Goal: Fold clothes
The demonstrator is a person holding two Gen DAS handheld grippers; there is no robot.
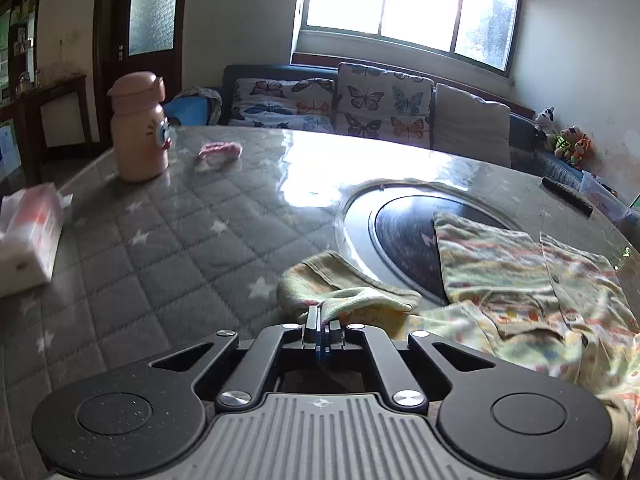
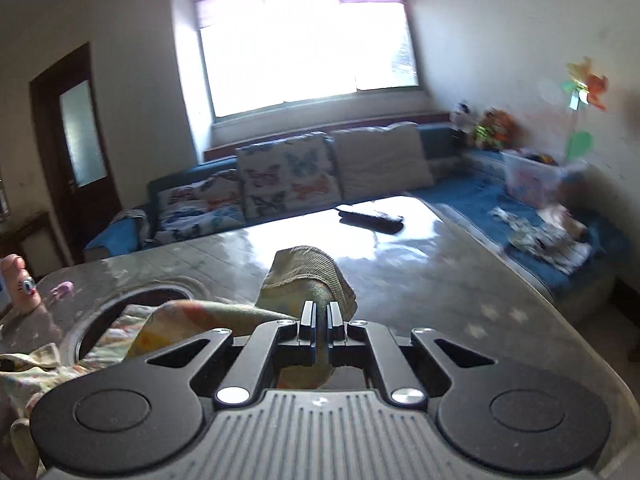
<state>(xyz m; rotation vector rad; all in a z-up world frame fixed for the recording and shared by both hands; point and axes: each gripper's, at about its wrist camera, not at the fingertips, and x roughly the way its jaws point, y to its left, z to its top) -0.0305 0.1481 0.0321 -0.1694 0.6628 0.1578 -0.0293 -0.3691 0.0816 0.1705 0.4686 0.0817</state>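
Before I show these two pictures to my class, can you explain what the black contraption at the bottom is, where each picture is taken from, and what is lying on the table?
Each picture comes from a camera on a hand-held two-finger gripper, looking along its fingers. A person holds one in each hand. The left gripper is shut on a sleeve of a pale patterned garment. The right gripper pinches another ribbed cuff, lifted above the table. Also on the table: a pink bottle, a tissue box, a small pink item and a dark remote.
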